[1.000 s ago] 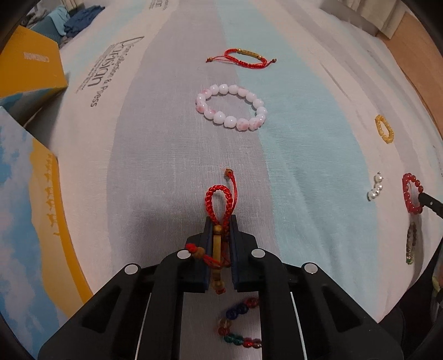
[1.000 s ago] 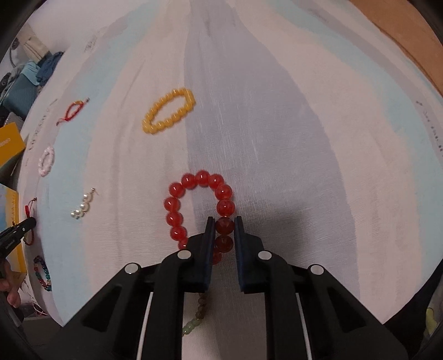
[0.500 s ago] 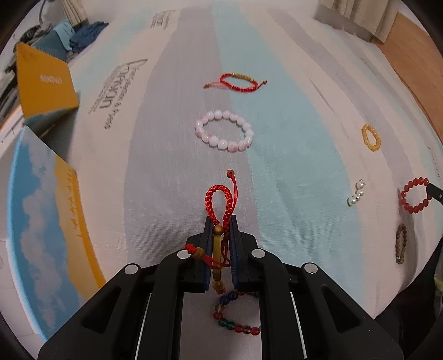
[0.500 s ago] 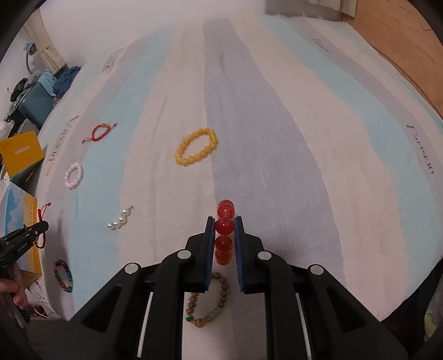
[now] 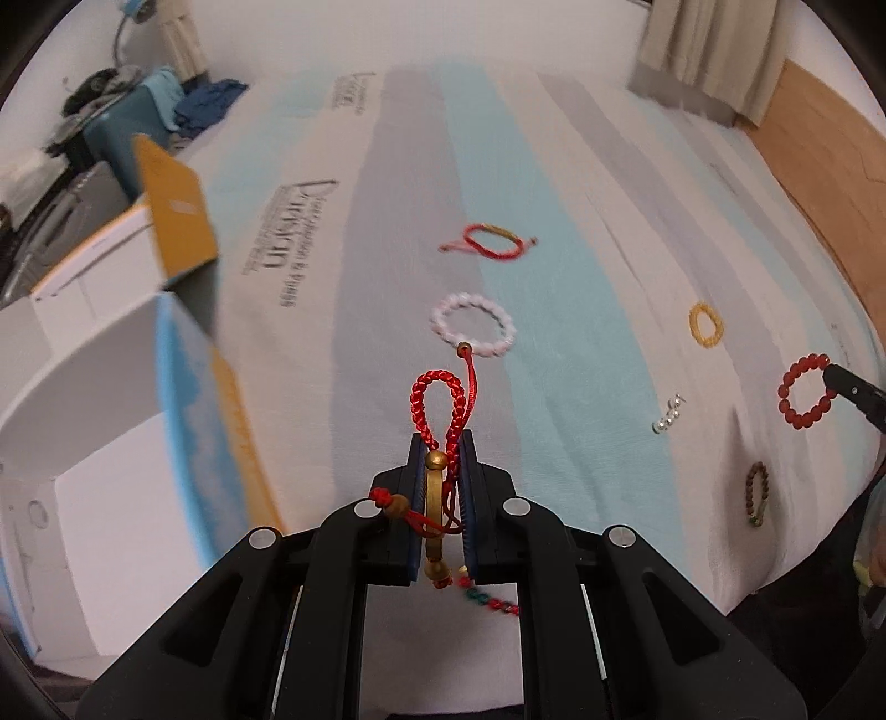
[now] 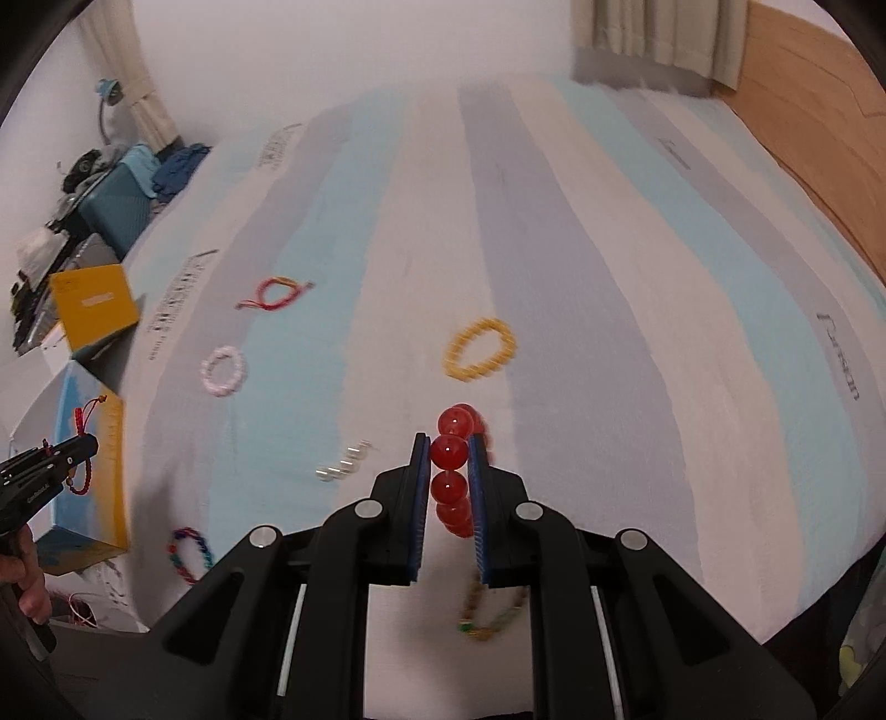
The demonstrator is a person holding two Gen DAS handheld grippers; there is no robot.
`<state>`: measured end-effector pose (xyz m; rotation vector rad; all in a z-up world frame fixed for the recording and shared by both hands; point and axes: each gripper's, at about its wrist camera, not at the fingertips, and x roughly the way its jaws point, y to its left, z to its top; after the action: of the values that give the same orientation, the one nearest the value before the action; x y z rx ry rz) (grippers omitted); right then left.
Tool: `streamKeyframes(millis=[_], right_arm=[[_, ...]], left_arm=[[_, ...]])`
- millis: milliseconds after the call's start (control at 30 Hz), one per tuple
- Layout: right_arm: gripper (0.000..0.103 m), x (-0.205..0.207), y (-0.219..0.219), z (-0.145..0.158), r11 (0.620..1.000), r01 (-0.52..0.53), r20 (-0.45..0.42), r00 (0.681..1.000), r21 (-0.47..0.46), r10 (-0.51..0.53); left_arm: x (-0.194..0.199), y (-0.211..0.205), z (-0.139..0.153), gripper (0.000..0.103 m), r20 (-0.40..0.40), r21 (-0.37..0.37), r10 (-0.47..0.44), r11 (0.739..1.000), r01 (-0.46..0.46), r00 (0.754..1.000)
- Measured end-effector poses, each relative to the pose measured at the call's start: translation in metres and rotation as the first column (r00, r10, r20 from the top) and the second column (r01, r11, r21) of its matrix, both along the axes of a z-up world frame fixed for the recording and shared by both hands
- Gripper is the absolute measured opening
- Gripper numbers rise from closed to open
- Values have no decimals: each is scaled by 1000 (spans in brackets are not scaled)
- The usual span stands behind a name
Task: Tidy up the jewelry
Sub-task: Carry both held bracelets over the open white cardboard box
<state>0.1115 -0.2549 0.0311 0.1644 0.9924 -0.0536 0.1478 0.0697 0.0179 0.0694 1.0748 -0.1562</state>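
My left gripper (image 5: 441, 443) is shut on a red braided cord bracelet (image 5: 440, 412) with gold beads, held above the striped bed sheet (image 5: 554, 288). It also shows in the right wrist view (image 6: 83, 448). My right gripper (image 6: 449, 443) is shut on a red bead bracelet (image 6: 449, 451), lifted off the sheet; it also shows in the left wrist view (image 5: 805, 390). On the sheet lie a pink bead bracelet (image 5: 473, 331), a red cord bracelet (image 5: 493, 241), a yellow bead bracelet (image 6: 480, 349), a pearl piece (image 6: 343, 464), a brown bead bracelet (image 5: 757, 492) and a multicoloured bead bracelet (image 6: 189, 554).
An open white box with blue and yellow flaps (image 5: 111, 387) stands at the left edge of the bed. A teal bin with clothes (image 6: 119, 199) is beyond it. A wooden headboard (image 6: 819, 111) runs along the right. Curtains (image 5: 714, 50) hang at the back.
Both grippers have risen higher above the sheet with their bracelets. The left gripper has swung towards the open box at the left.
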Motion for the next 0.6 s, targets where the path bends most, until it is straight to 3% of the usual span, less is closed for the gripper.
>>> streamKeyframes(millis=[300, 600], right_arm=[[13, 14, 109, 41, 987, -161, 67, 985, 2, 161], [13, 19, 262, 62, 931, -364, 90, 927, -8, 363]], left_arm=[[-21, 83, 36, 10, 28, 3, 135, 991, -135, 990], [-43, 182, 35, 10, -18, 40, 277, 960, -276, 961]])
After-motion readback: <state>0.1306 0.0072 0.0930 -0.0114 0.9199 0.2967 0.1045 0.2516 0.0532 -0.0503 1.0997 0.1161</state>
